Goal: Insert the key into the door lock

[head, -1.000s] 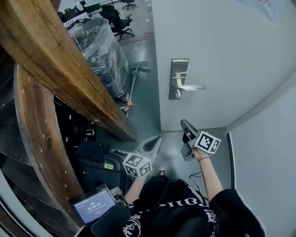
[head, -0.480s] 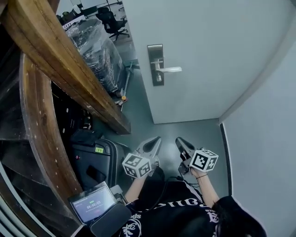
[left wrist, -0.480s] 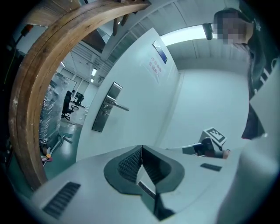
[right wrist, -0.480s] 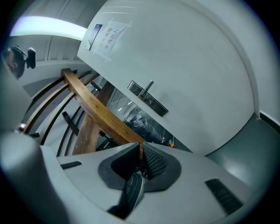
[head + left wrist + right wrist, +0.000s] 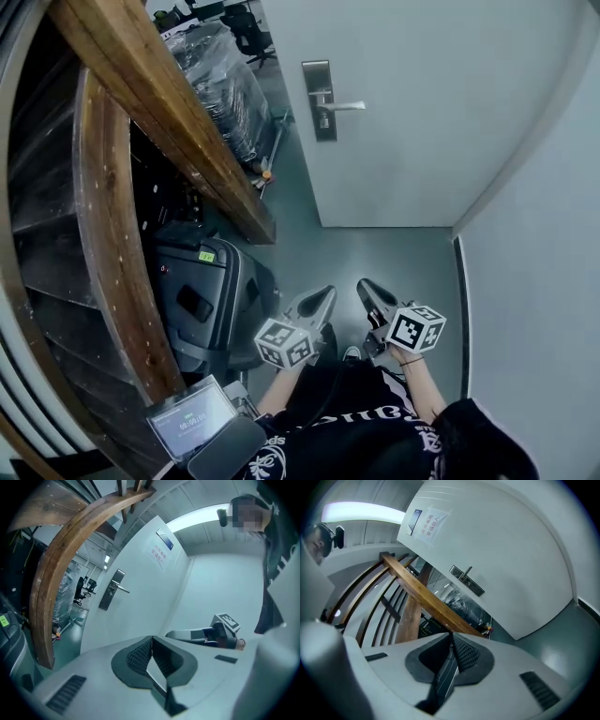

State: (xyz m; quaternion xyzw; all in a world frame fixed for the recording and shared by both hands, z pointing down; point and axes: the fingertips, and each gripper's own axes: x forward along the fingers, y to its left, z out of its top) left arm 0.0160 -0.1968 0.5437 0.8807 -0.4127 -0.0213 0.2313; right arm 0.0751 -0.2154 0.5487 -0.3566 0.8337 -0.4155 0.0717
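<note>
A grey door (image 5: 422, 112) carries a metal lock plate (image 5: 320, 101) with a lever handle (image 5: 345, 106). The lock plate shows far off in the left gripper view (image 5: 109, 590) and in the right gripper view (image 5: 467, 580). No key shows in any view. My left gripper (image 5: 326, 295) and right gripper (image 5: 363, 287) hang side by side low over the floor, well short of the door. In its own view, the left gripper (image 5: 151, 640) has its jaws shut with nothing between them. The right gripper (image 5: 451, 636) is also shut and empty.
A curved wooden beam (image 5: 159, 103) runs along the left. Below it stands a black case (image 5: 202, 300). A plastic-wrapped stack (image 5: 230, 89) sits beyond the door's edge. A small screen (image 5: 192, 417) is at my lower left. A grey wall (image 5: 534, 262) closes the right side.
The right gripper has come down and back toward my body, level with the left one. The head view has shifted, so the lock plate now sits higher and further left.
</note>
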